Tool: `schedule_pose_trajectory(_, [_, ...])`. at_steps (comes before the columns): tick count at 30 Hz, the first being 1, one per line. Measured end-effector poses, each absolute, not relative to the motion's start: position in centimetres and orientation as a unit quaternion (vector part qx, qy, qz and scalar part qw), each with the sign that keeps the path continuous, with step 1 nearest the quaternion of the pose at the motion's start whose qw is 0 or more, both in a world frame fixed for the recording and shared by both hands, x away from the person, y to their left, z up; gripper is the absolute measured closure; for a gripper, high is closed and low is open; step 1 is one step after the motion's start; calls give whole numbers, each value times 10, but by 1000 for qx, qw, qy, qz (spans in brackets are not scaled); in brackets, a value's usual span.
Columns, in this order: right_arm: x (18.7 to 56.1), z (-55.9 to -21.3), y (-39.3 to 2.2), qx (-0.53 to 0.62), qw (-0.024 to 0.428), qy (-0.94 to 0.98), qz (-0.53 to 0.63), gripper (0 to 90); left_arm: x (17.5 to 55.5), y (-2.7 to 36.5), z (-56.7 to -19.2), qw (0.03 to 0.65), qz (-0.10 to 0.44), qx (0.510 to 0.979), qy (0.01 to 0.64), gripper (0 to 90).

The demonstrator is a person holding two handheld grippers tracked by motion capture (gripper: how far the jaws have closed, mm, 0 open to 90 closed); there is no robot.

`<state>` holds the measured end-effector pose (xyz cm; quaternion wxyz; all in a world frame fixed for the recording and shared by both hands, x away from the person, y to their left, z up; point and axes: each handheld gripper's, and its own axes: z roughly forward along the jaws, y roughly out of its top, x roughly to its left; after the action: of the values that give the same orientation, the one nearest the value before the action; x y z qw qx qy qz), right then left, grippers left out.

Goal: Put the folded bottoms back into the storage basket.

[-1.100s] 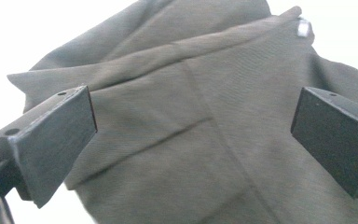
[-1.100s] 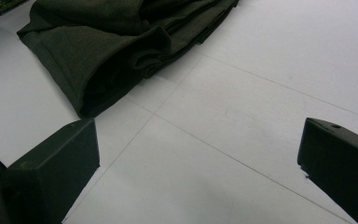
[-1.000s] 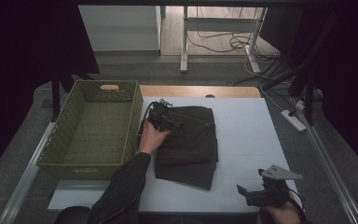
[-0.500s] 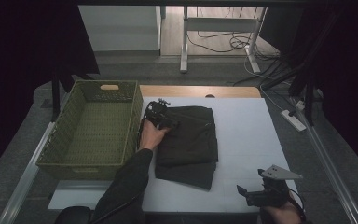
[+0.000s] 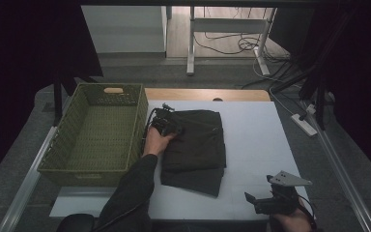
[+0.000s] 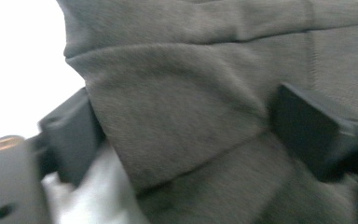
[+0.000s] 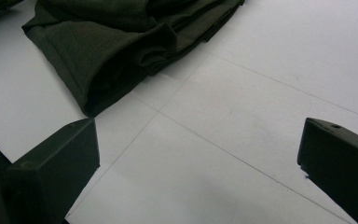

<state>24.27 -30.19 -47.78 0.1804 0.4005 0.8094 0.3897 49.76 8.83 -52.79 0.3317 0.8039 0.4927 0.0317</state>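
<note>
At the bench's left edge stands the green woven basket [image 5: 94, 128], with nothing in it. Just to its right the folded dark garment [image 5: 195, 147] lies flat on the white bench top [image 5: 261, 140], its far left corner under the left gripper [image 5: 166, 124]. In the left gripper view the jaws have just been closing and now straddle a fold of the cloth [image 6: 177, 116], but the pads do not look pressed in yet. A good grip here probably means taking all the layers of the fold, not only the top one, and closing fully before lifting, so the stack does not fall open. At the near right corner the right gripper [image 5: 258, 203] waits, its jaws apart over bare bench [image 7: 205, 154], free to support the garment's other side.
</note>
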Motion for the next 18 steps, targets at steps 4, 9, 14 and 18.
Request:
schedule_pose_trajectory(4, [243, -478, -301, 399, 181, 813, 384, 0, 496, 87, -526, 334, 16, 805, 489, 318])
schedule_pose_trajectory(9, [244, -478, -299, 396, 179, 816, 381, 0, 494, 86, -523, 338, -2, 807, 485, 531])
schedule_pose_trajectory(14, [243, -478, -298, 385, 177, 823, 379, 0, 488, 76, -516, 313, 44, 833, 455, 647])
schedule_pose_trajectory(18, [243, -477, -297, 379, 175, 825, 381, 0, 485, 73, -514, 305, 68, 842, 440, 658])
